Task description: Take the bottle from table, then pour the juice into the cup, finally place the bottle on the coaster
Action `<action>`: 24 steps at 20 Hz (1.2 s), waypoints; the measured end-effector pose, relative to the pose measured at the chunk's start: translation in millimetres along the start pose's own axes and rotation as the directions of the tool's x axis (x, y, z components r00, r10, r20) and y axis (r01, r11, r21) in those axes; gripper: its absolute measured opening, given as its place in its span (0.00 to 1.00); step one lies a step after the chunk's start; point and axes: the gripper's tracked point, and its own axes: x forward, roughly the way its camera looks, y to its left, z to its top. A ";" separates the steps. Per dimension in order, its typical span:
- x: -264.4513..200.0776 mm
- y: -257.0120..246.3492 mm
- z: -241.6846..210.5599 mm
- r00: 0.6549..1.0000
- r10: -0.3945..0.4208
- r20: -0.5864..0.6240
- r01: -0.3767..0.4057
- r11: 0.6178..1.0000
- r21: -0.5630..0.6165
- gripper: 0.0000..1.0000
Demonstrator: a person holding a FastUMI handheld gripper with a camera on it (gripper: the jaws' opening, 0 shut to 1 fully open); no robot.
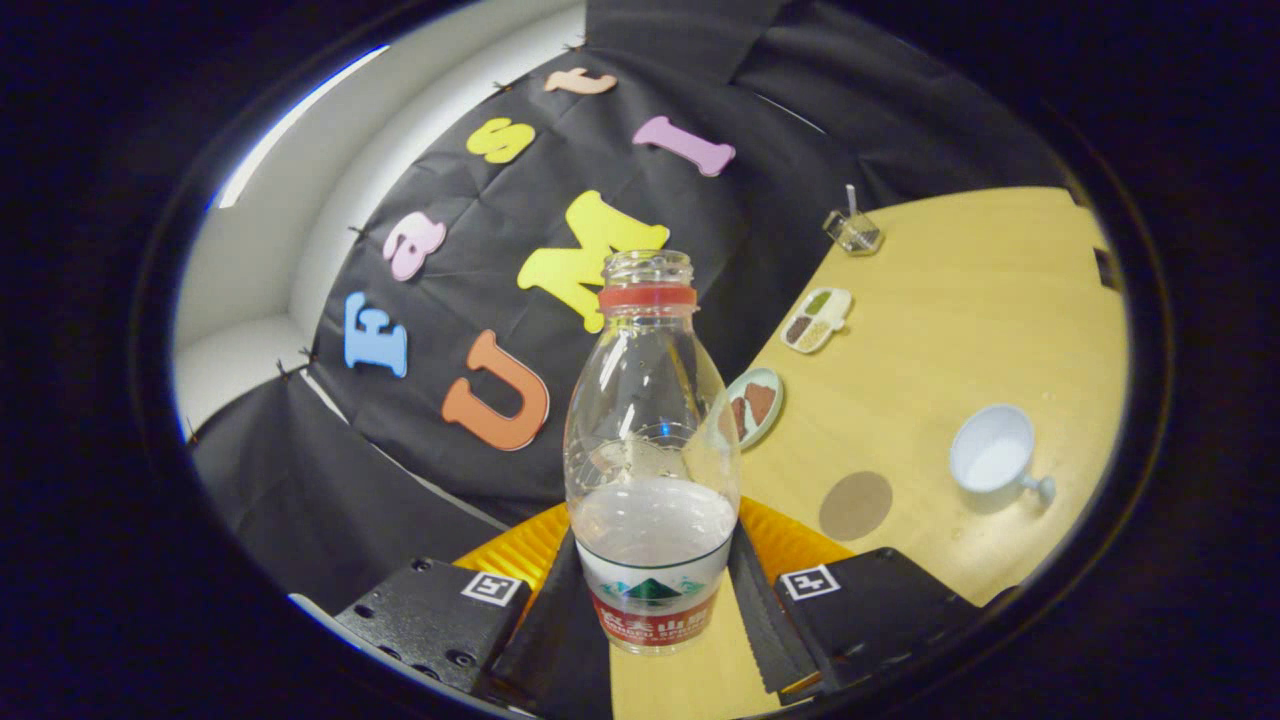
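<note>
Carry step, I judge: the gripper holds the clear uncapped plastic bottle clamped between both fingers, tilted; next swing right to the white cup beyond the round brown coaster

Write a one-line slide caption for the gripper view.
Gripper shut on the uncapped bottle, lifted and tilted, with coaster and white cup beyond.

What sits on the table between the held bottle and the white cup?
The round brown coaster, seen in the gripper view, on bare table between bottle and cup.
</note>
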 end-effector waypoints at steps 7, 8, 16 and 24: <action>-3.2 36.1 39.7 0.991 0.035 0.128 0.010 0.943 -0.332 0.79; -2.8 38.4 43.0 0.989 0.038 0.143 0.019 0.927 -0.375 0.79; 8.8 41.9 42.8 0.987 0.029 0.160 0.077 0.783 -0.617 0.80; 21.6 31.9 35.7 0.986 0.031 0.164 0.098 0.687 -0.720 0.80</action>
